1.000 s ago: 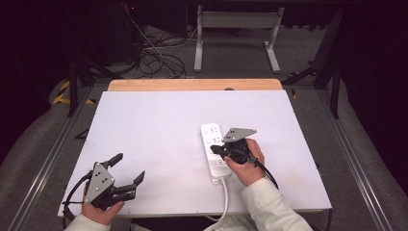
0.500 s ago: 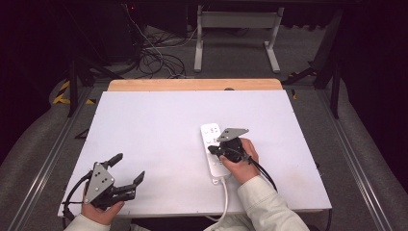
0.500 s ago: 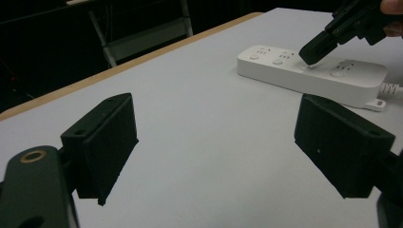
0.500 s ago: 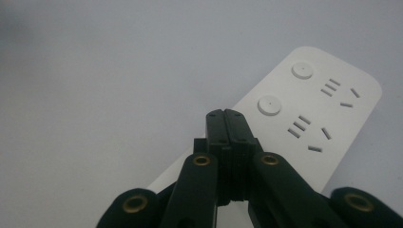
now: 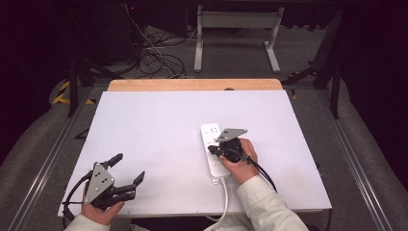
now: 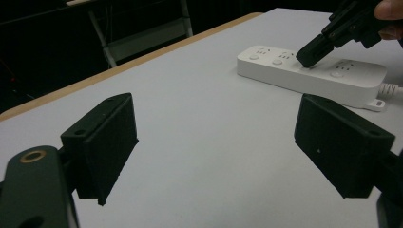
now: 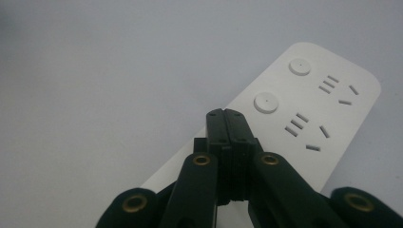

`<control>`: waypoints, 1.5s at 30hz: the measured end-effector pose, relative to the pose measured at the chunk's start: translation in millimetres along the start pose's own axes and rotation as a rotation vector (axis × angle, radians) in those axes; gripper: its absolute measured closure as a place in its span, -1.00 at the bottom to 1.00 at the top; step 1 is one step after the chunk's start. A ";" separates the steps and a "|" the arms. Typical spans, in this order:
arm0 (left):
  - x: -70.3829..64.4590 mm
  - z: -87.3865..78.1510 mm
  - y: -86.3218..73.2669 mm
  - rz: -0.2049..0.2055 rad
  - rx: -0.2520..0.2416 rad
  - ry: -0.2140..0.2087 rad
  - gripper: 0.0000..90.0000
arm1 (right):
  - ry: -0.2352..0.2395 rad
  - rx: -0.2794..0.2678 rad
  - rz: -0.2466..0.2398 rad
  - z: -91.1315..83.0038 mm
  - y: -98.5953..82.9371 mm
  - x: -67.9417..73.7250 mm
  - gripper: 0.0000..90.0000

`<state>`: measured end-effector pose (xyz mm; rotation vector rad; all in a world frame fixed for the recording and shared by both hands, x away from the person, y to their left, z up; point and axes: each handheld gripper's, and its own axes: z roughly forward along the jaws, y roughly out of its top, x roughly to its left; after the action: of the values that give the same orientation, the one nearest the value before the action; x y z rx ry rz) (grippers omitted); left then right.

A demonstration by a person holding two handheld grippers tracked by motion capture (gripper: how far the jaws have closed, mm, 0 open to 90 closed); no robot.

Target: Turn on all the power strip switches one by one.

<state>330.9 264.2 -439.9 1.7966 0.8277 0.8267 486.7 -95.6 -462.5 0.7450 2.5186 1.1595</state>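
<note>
The right hand-held gripper (image 5: 215,150), jaws pressed together with nothing between, bears its tip on the white power strip (image 5: 212,144) right of the table's (image 5: 144,125) centre, probably to push 1 switch. The left hand-held gripper (image 5: 129,169) waits wide at the near-left corner.

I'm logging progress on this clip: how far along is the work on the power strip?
Done: the right hand-held gripper is shut and its tip is down on the white power strip, at one of its round buttons. In hand: that button press, by the look of it. Whether the button has clicked cannot be told. The left hand-held gripper waits open near the table edge.
</note>
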 end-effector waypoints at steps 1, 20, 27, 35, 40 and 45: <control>-0.1 0.0 0.0 -0.001 -0.002 0.000 -0.68 | 0.001 0.001 0.000 0.0 -0.1 -0.1 1.00; -0.6 -0.1 0.1 -0.001 -0.002 0.000 -0.68 | -0.016 0.019 -0.019 2.0 0.1 2.4 1.00; -0.9 -0.1 0.1 -0.001 -0.002 0.002 -0.68 | -0.022 0.020 -0.022 2.4 -0.5 3.9 1.00; -0.9 -0.3 0.1 -0.002 -0.002 0.002 -0.68 | -0.028 0.017 -0.014 3.0 -1.3 4.5 1.00; 0.9 -0.1 -0.3 -0.004 -0.002 -0.001 -0.68 | -0.049 -0.095 -0.050 -10.3 5.0 9.1 1.00; 1.1 0.1 -0.3 -0.003 -0.003 0.001 -0.68 | -0.032 -0.095 -0.046 -13.9 9.5 10.6 1.00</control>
<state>331.5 265.2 -440.0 1.7920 0.8291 0.8265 475.0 -93.2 -446.6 0.6731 2.4222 1.2325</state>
